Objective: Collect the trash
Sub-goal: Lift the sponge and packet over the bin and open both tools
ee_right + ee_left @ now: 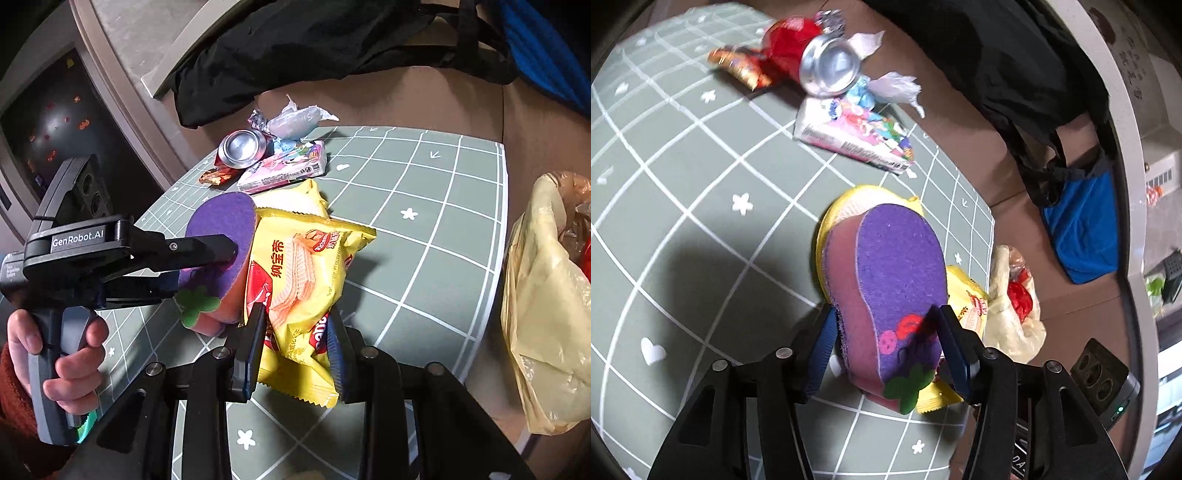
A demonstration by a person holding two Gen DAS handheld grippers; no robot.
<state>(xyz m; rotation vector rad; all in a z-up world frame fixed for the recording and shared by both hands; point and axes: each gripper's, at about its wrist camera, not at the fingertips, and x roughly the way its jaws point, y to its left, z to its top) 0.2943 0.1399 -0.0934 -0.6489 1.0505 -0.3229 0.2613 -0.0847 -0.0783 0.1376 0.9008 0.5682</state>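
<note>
Where the left gripper (886,328) closes its blue-padded jaws, it clamps the near end of a purple-and-pink sponge (886,280) bearing a green felt leaf, lifted on edge above the green grid mat (701,192). Right gripper (295,332): jaws narrowed onto a yellow wafer packet (306,273), pinched at its lower end, the packet touching the sponge (221,236) on its left. Left gripper (231,254) also shows in the right wrist view, held by a bare hand (62,350). Far on mat: crushed silver can (831,68), red wrapper (790,40), orange foil wrapper (742,66), pink printed carton (857,136), clear crumpled plastic (894,86), clustered and touching. Right of mat: yellowish plastic bag (543,306), open, red item inside. Beyond: brown surface (960,122), black fabric (979,51), blue cloth (1086,229).
</note>
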